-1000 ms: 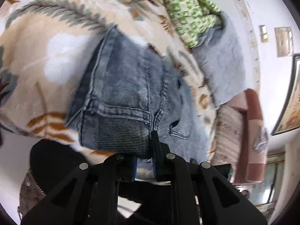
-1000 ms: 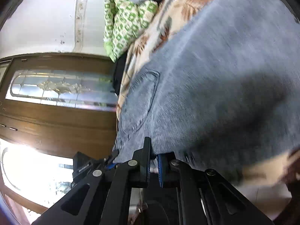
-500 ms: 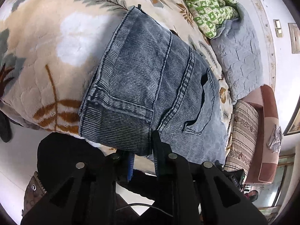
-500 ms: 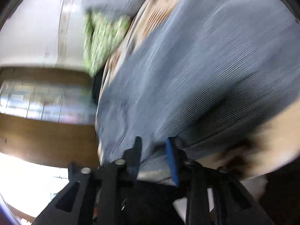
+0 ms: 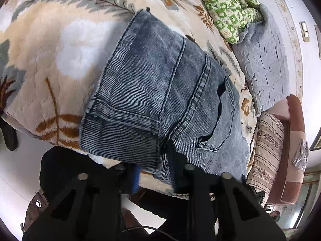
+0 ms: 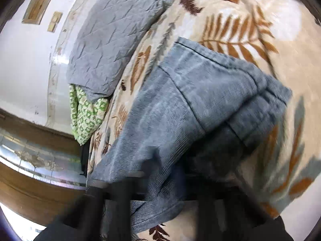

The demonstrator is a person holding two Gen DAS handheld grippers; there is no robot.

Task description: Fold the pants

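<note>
The blue-grey denim pants [image 5: 160, 92] lie folded on the leaf-patterned blanket [image 5: 50, 64], hem end and a back pocket facing me near the bed edge. My left gripper [image 5: 155, 166] stands open around the near edge of the fold, jaws apart, cloth between them. In the right wrist view the pants [image 6: 190, 104] lie folded on the blanket [image 6: 270, 30]. My right gripper [image 6: 160, 182] is blurred, jaws wide apart, with the pants' near edge between them.
A green checked quilt [image 5: 226, 6] and a grey quilted pad [image 5: 264, 64] lie at the far side of the bed. A striped cushion and a brown chair [image 5: 289, 140] stand to the right. A wooden door [image 6: 30, 190] is at left in the right wrist view.
Both grippers have opened and let go of the pants. The pants have dropped flat onto the blanket. The right gripper has swung round fast, showing the fold from the other side.
</note>
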